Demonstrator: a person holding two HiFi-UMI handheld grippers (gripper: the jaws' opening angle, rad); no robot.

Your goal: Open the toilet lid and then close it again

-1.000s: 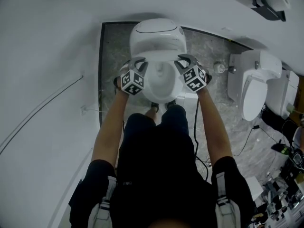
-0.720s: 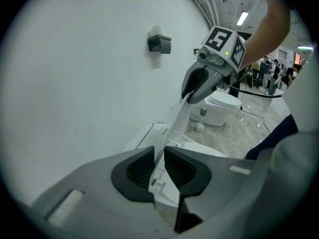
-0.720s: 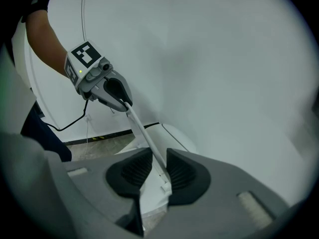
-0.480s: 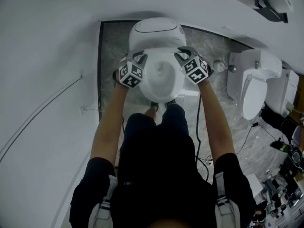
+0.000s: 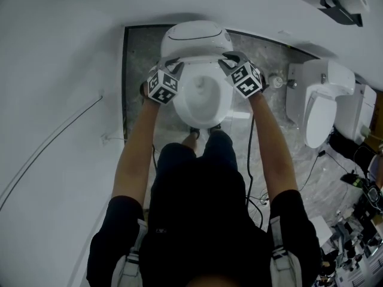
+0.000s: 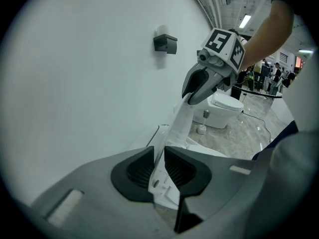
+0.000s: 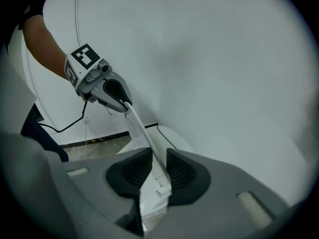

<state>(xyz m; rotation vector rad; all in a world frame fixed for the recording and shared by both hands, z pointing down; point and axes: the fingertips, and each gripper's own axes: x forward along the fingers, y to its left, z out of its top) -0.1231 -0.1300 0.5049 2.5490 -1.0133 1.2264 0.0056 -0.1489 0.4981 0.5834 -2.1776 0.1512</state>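
Toilet lid (image 6: 180,121) gripped at both edges
It is pinched by left claw (image 6: 158,166) and right claw (image 7: 158,169), spanning straight between them.

Wall (image 5: 60,70) behind toilet (image 5: 196,37), near at left; open floor (image 5: 272,61) right, second toilet (image 5: 320,109) beyond

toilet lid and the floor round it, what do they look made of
Lid: most likely moulded plastic, glossy white. It is a thin sheet with small moulded tabs along its edge.
Floor: polished stone or stone-look tile, perhaps marble. It is grey with pale veins and a slight sheen; which of the two cannot be told.
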